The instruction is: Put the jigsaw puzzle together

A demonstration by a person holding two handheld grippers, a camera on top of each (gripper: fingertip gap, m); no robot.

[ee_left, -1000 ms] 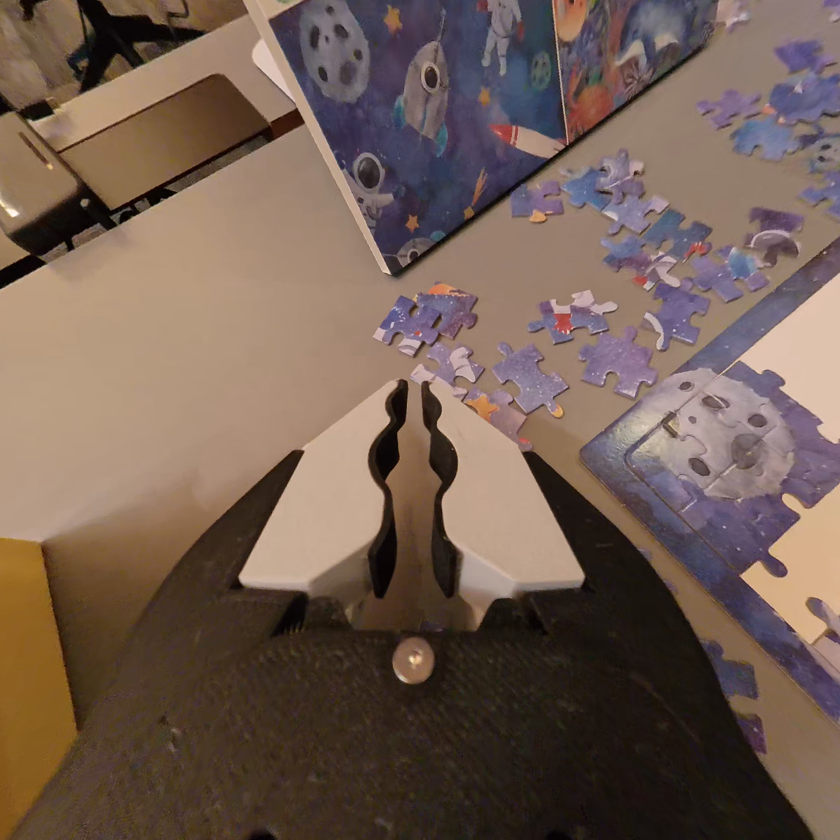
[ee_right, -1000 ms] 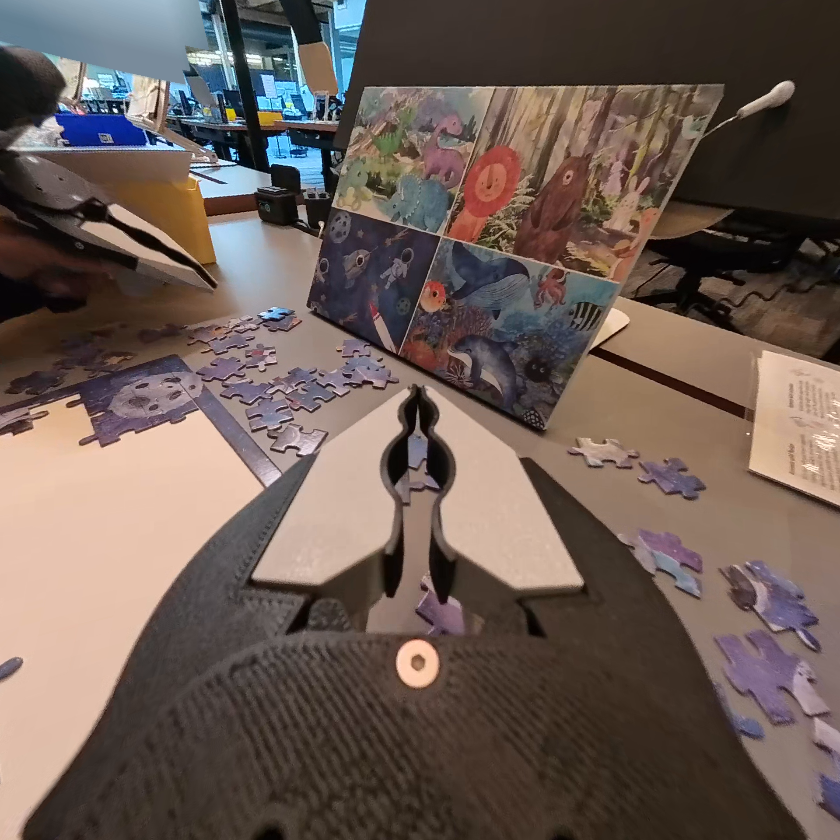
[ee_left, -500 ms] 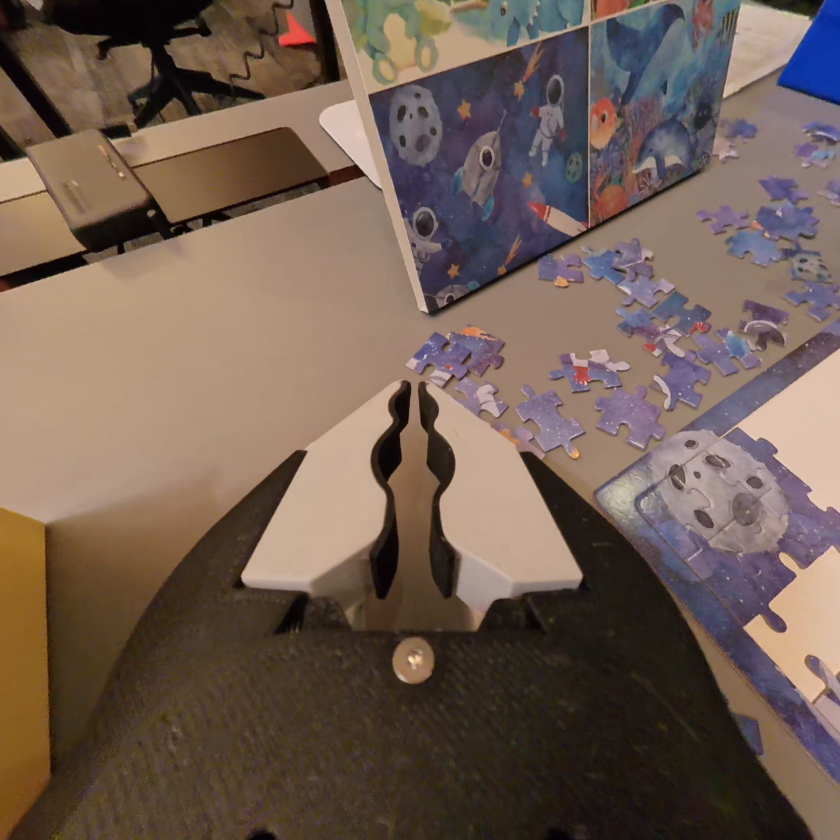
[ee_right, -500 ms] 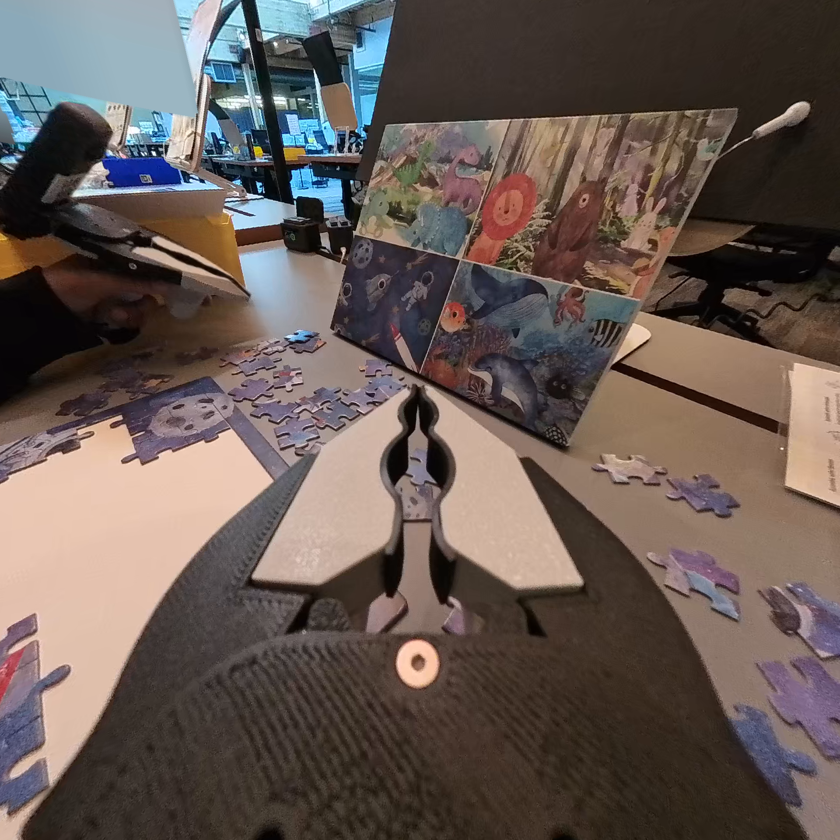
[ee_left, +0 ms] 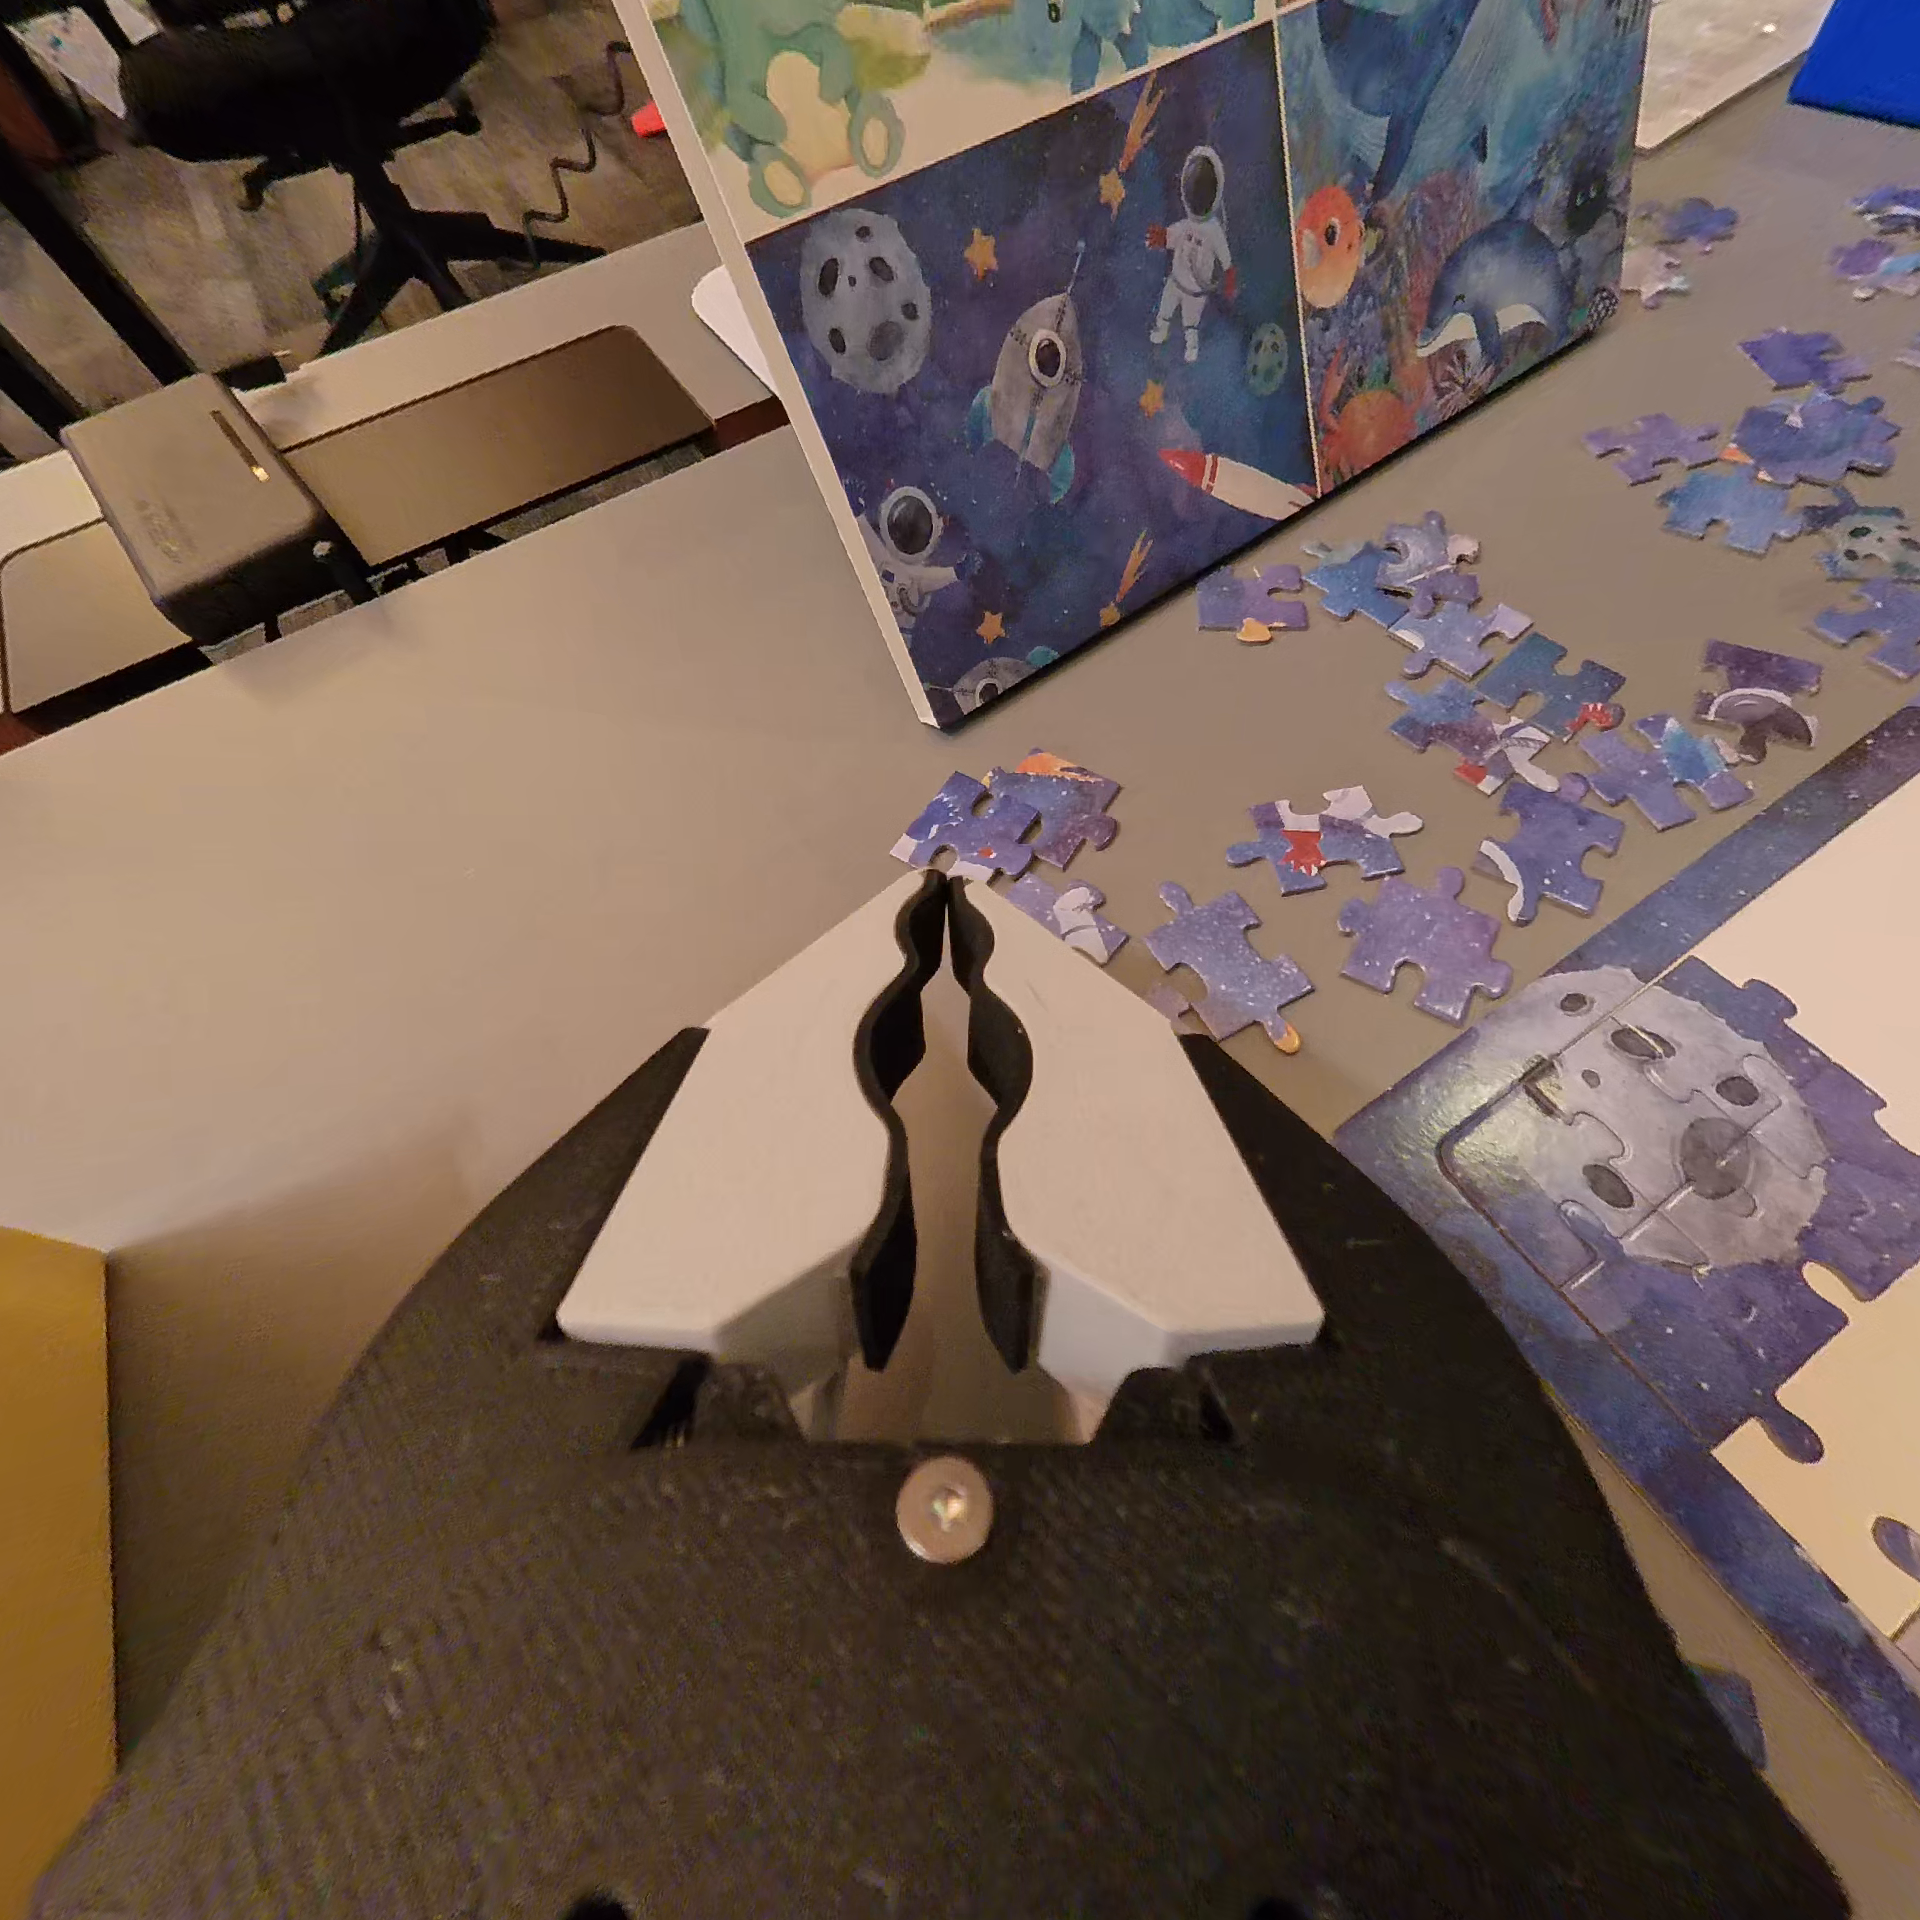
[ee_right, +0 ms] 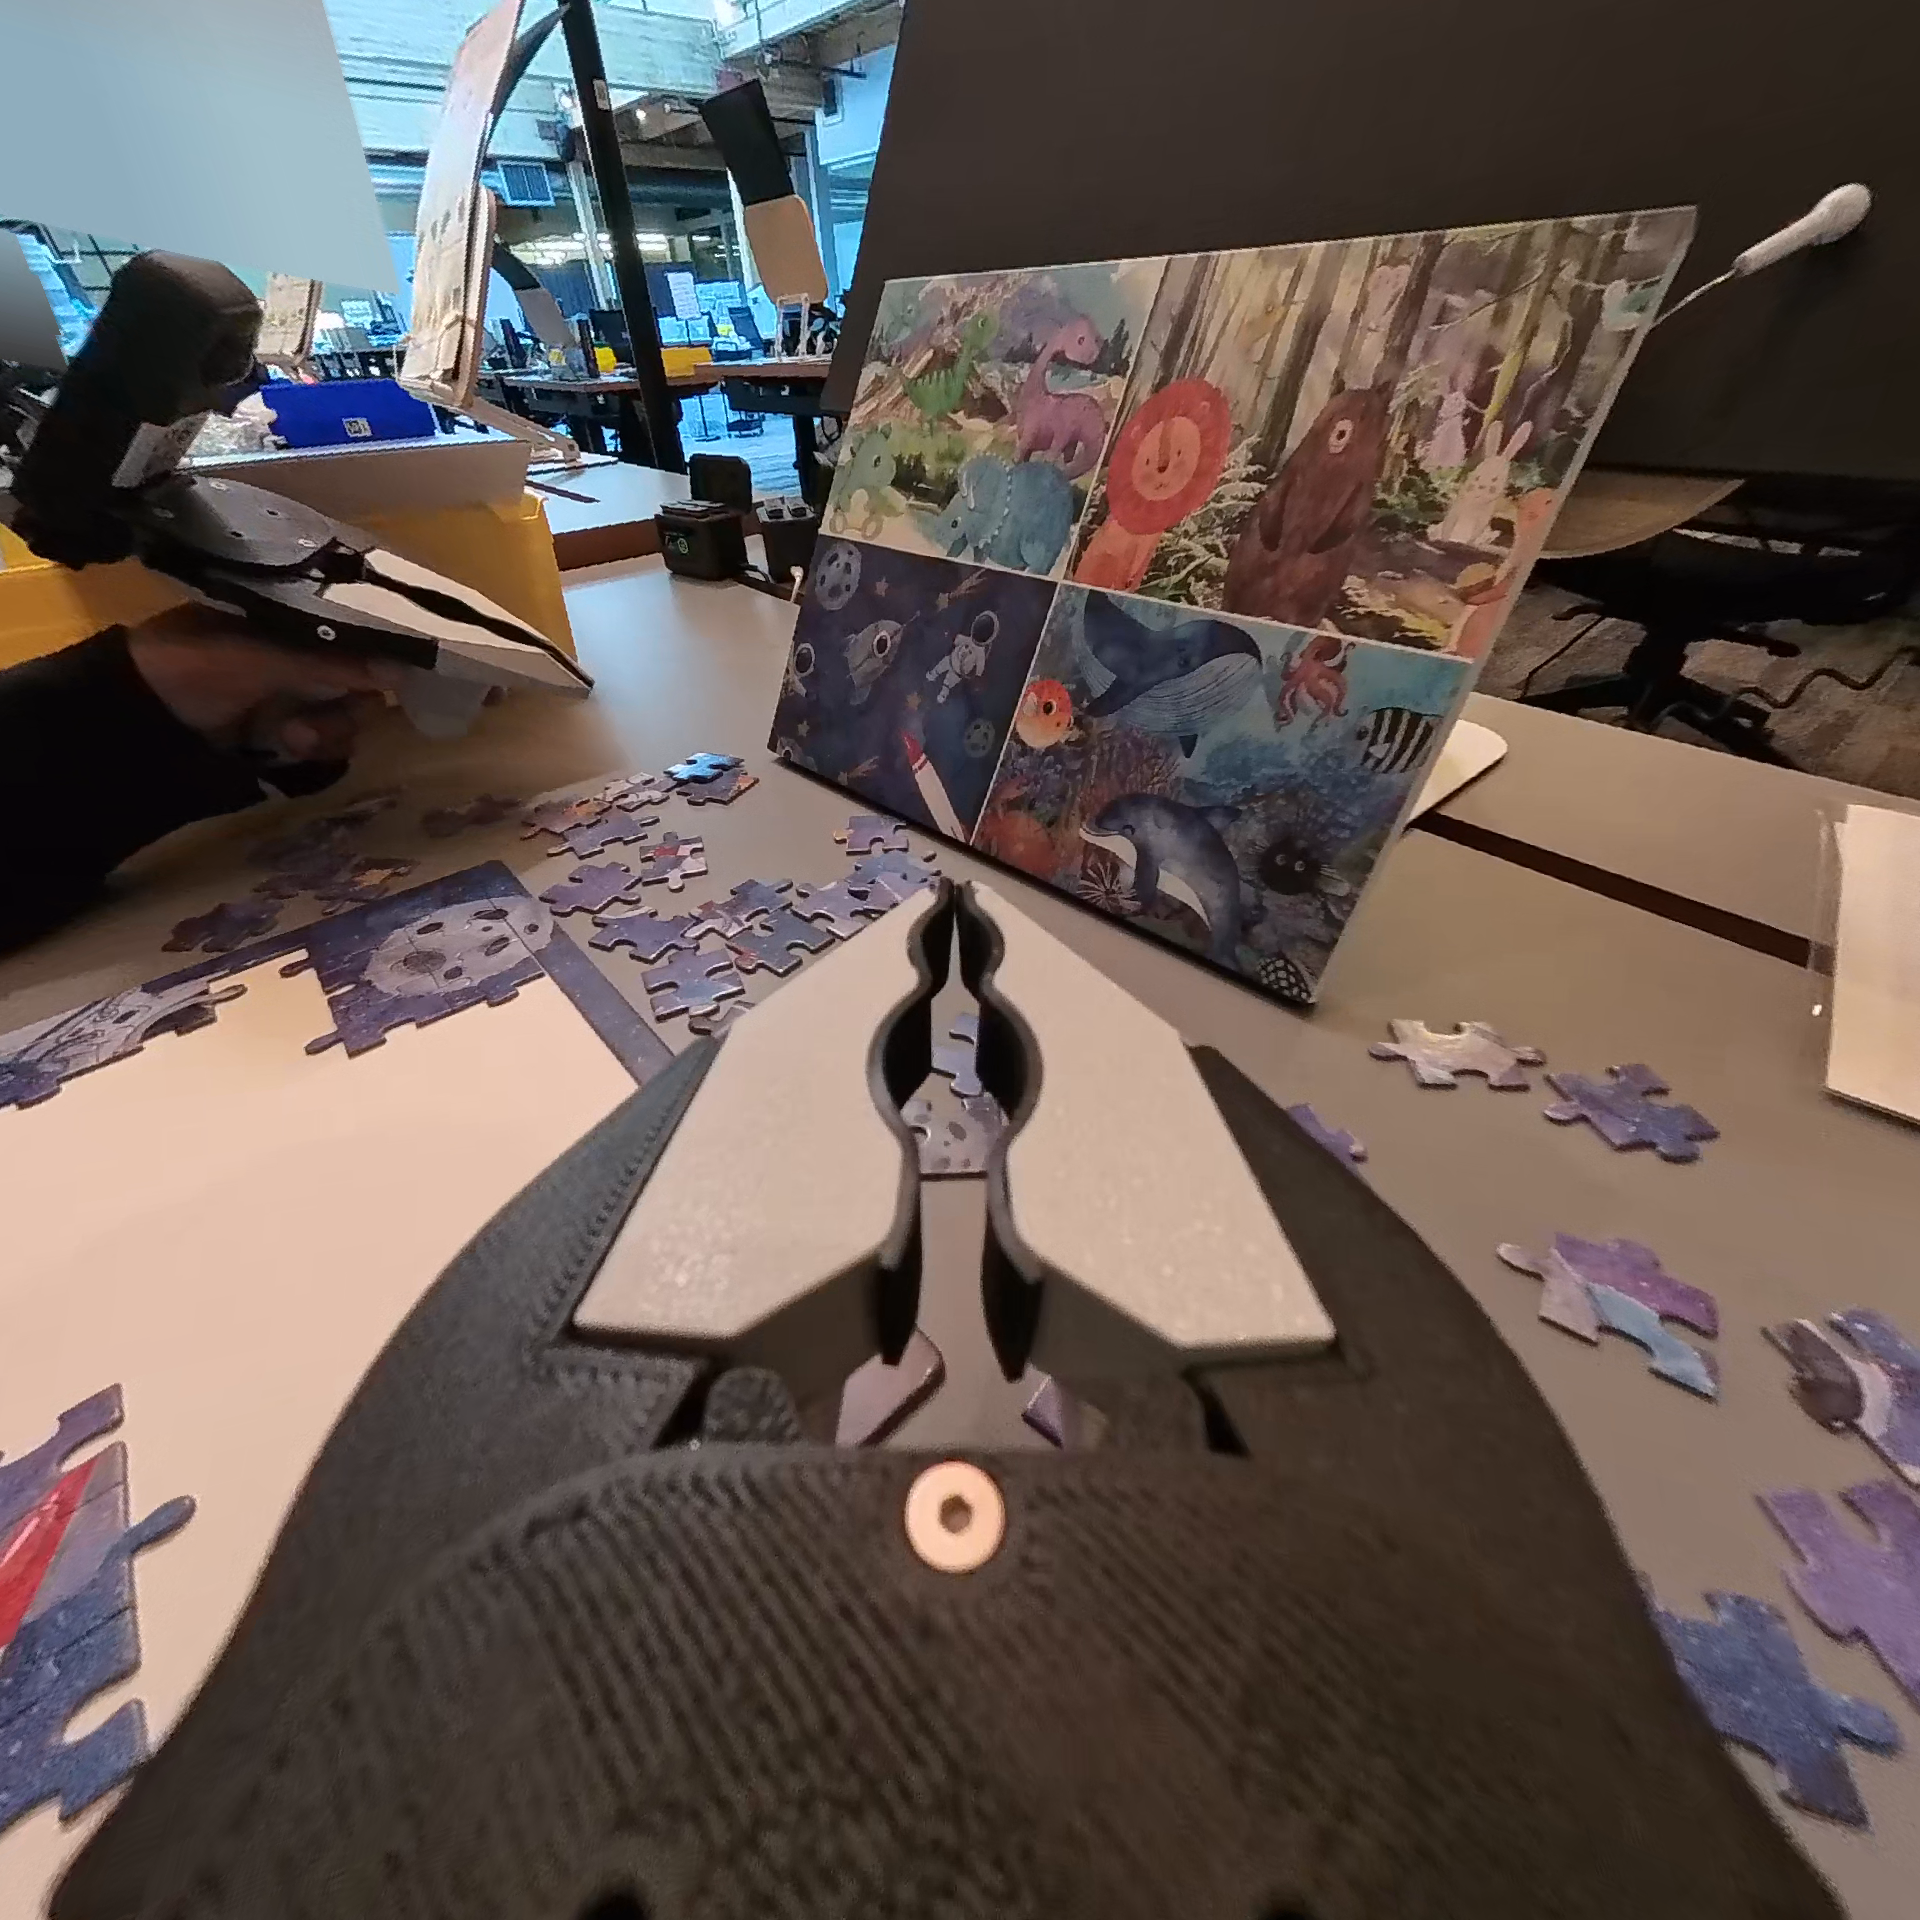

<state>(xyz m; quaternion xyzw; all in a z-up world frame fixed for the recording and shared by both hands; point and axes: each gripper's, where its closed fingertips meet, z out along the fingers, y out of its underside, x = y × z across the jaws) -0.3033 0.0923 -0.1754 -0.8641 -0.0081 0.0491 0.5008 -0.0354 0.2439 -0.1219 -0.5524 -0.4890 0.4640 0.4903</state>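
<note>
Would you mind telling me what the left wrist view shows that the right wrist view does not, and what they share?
Only the left wrist view shows the left gripper from behind, tips together with nothing between them, above bare grey table, plus a dark box on the neighbouring desk.

Only the right wrist view shows the right gripper up close, also closed with nothing held, the forest animal pictures on the picture board, and a yellow bin.

Both show the space picture on the board, loose purple puzzle pieces and the puzzle tray's moon corner.
</note>
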